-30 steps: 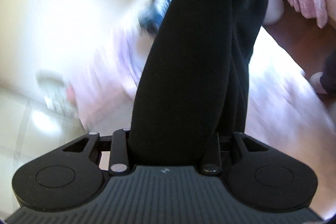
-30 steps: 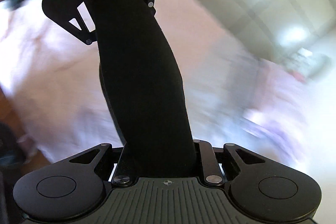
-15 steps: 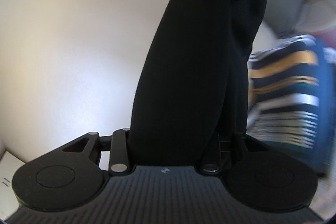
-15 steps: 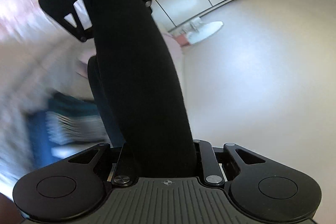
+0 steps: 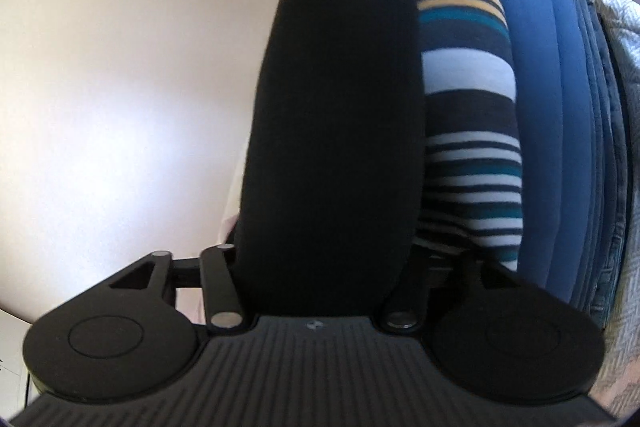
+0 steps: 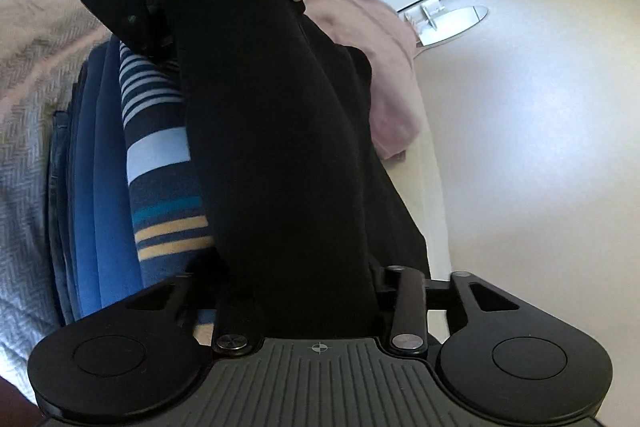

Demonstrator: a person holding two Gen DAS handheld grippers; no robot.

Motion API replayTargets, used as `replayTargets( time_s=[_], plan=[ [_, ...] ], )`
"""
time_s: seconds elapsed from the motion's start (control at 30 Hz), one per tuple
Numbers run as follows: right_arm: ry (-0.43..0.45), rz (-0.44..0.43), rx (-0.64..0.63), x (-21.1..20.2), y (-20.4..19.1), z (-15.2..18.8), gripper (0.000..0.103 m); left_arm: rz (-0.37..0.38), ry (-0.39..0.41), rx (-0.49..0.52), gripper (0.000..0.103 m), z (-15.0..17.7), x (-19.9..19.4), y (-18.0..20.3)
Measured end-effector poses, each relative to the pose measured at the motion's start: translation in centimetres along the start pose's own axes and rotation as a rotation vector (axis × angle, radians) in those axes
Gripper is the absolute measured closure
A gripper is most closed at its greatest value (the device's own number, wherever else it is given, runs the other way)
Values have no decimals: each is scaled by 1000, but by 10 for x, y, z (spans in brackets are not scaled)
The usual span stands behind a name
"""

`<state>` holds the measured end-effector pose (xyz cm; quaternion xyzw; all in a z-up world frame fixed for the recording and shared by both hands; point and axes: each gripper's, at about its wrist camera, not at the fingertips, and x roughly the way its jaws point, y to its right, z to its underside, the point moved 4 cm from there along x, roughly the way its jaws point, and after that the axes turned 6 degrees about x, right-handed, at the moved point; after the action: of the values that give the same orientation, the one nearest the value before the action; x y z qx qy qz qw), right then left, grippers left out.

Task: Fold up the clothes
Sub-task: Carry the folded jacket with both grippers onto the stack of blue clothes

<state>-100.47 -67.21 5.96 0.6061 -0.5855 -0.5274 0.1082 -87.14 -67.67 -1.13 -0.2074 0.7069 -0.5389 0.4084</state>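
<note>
Matte black left gripper (image 5: 332,131), ribbed base, round side discs, silver screws

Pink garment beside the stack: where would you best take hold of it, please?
Probably the pink garment by its lower edge, approached from the white surface on its right: it lies crumpled, that edge is exposed, and the black garment hides its left side.

The black garment (image 5: 332,107) stretched between both grippers is matt, soft-looking cloth with a faintly fuzzy nap. Beneath it the striped knit top (image 6: 160,155) and the plain blue folded clothes (image 5: 552,131) look smooth and matt, lying on a grey herringbone-weave bedspread (image 6: 24,163). The left gripper (image 5: 316,291) and right gripper (image 6: 316,307) are matt black ribbed plastic with shiny metal pins; the pale floor (image 6: 520,147) looks smooth and glossy.
</note>
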Motion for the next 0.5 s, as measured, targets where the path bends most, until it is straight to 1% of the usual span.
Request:
replayTargets(
  time_s=[0.03,0.1,0.17,0.2,0.27,0.3,0.33,0.37,0.43,0.5],
  plan=[
    [-6,8,-12,-3,-1,1,52,9,9,6,52,1,0,-1],
    [-12,13,-20,-9,-2,3,51,29,28,17,56,4,5,-3],
    [-34,-2,6,-8,-4,-4,51,42,29,24,58,9,13,-11],
    [-49,-8,24,-6,-3,-8,51,40,26,27,58,11,17,-17],
    [-72,-18,60,-3,1,-18,59,39,26,-12,58,17,19,-25],
    [-72,-19,78,-4,3,-22,60,54,30,-4,55,20,21,-21],
    [-75,-17,68,-5,-1,-21,60,67,29,33,54,22,22,-10],
    [-78,-14,59,-7,-5,-21,60,63,25,61,54,23,22,-1],
    [-81,3,36,-10,-14,-18,60,37,19,66,53,22,16,3],
    [-78,14,38,-15,-19,-18,60,18,18,64,50,20,9,-1]
  ],
)
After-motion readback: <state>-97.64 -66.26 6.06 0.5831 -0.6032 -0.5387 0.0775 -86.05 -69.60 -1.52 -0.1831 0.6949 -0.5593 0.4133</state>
